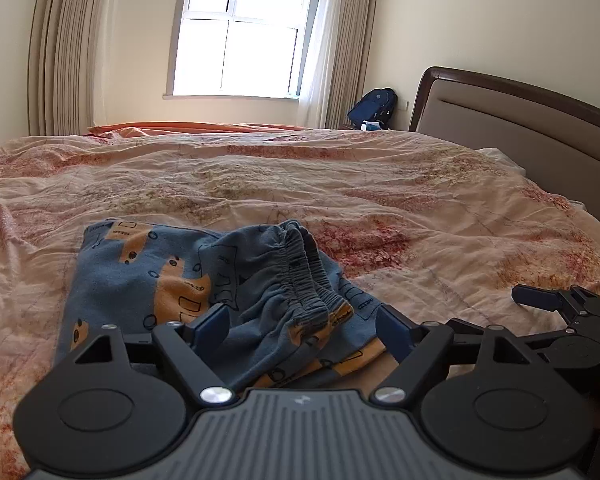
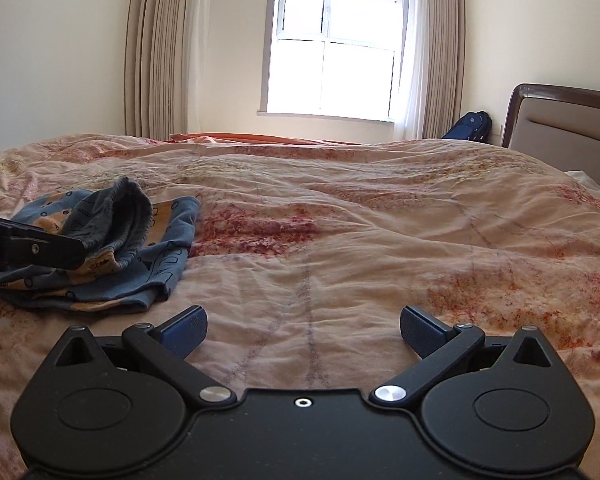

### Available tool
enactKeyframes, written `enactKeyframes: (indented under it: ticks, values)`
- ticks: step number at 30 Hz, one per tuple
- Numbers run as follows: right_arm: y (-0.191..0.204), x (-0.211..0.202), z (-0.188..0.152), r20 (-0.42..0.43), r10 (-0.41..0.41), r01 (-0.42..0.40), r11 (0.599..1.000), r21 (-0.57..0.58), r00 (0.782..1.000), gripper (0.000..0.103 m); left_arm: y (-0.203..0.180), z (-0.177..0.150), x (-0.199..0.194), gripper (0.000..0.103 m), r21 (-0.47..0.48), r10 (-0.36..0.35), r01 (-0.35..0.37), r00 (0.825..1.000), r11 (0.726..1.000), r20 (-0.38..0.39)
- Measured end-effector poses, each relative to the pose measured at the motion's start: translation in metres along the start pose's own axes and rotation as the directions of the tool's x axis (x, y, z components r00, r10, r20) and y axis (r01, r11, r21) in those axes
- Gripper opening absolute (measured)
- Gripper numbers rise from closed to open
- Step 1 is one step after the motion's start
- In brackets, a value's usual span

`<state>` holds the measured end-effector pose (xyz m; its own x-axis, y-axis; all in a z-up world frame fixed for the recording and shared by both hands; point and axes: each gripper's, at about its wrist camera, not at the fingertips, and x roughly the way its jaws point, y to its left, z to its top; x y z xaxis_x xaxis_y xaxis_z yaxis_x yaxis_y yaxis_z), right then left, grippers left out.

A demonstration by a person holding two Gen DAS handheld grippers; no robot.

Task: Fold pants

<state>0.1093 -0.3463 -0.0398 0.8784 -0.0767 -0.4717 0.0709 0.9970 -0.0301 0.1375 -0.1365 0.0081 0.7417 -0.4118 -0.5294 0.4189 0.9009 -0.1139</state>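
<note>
While the left wrist view looks over the bed, one pair of pants (image 1: pixel 204 292) lies in the lower centre of the frame, on the flowered quilt (image 1: pixel 380 200). It is blue with orange patches, roughly folded, and its grey elastic waistband bunches up on top. The left gripper (image 1: pixel 304 330) stands wide apart around the near edge of the pants, holding nothing. At lower right the right gripper (image 1: pixel 556 304) is partly cut off.

In the right wrist view the pants (image 2: pixel 140 248) sit at middle left, partly hidden by the left gripper (image 2: pixel 32 248), whose tips I cannot see. The right gripper (image 2: pixel 304 330) is wide and empty, above bare quilt (image 2: pixel 380 220).
</note>
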Motion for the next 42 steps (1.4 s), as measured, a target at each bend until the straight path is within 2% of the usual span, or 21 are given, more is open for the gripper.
enactKeyframes:
  ticks: [2,5,6,9,15,19,23,26,30,33,35,38,41,42]
  values:
    - [0.001,0.0,0.001,0.0,0.009,-0.009,1.0,0.01,1.0,0.103,0.002,-0.003,-0.004,0.087,0.003,0.021,-0.021,1.0,1.0,-0.011]
    - [0.005,0.0,0.006,0.002,0.038,-0.038,0.999,0.029,0.999,0.103,0.01,-0.006,-0.013,0.101,-0.029,0.087,-0.087,0.996,0.996,-0.007]
    - [0.006,-0.001,0.008,0.006,0.05,-0.05,0.998,0.029,0.999,0.103,0.014,-0.007,-0.018,0.102,-0.045,0.104,-0.104,0.995,0.994,0.0]
    - [0.012,-0.001,0.017,0.022,0.097,-0.097,0.995,0.021,0.995,0.103,0.034,-0.009,-0.028,0.102,-0.118,0.158,-0.158,0.987,0.98,-0.008]
    - [0.034,0.011,0.029,0.006,0.213,-0.213,0.976,0.037,0.977,0.103,0.079,-0.014,-0.04,0.102,-0.257,0.253,-0.259,0.966,0.931,-0.057]
    - [0.053,0.024,0.033,-0.023,0.285,-0.282,0.956,0.078,0.958,0.103,0.105,-0.018,-0.042,0.103,-0.326,0.29,-0.3,0.954,0.897,-0.081]
    - [0.071,0.038,0.045,-0.021,0.318,-0.317,0.948,0.043,0.948,0.103,0.121,-0.02,-0.034,0.103,-0.357,0.294,-0.317,0.948,0.878,-0.119]
    - [0.077,0.057,0.055,-0.027,0.34,-0.338,0.94,0.052,0.94,0.103,0.125,-0.026,-0.029,0.103,-0.364,0.291,-0.319,0.948,0.875,-0.129]
    - [0.075,0.088,0.062,-0.071,0.375,-0.363,0.922,0.138,0.924,0.103,0.117,-0.034,-0.027,0.102,-0.324,0.307,-0.327,0.945,0.888,-0.113]
    - [0.071,0.095,0.063,-0.045,0.391,-0.379,0.91,0.168,0.919,0.102,0.11,-0.038,-0.026,0.102,-0.295,0.315,-0.333,0.943,0.896,-0.107]
    - [0.068,0.094,0.063,-0.012,0.398,-0.389,0.903,0.182,0.917,0.099,0.107,-0.039,-0.025,0.102,-0.281,0.314,-0.331,0.944,0.901,-0.104]
    - [0.067,0.093,0.062,0.005,0.411,-0.405,0.896,0.181,0.912,0.088,0.102,-0.04,-0.024,0.102,-0.261,0.314,-0.331,0.943,0.907,-0.106]
    - [0.069,0.094,0.06,0.001,0.427,-0.421,0.89,0.175,0.904,0.065,0.097,-0.041,-0.025,0.102,-0.245,0.313,-0.331,0.943,0.911,-0.109]
    - [0.069,0.094,0.059,0.0,0.43,-0.422,0.888,0.181,0.903,0.049,0.096,-0.041,-0.026,0.102,-0.245,0.311,-0.329,0.944,0.912,-0.11]
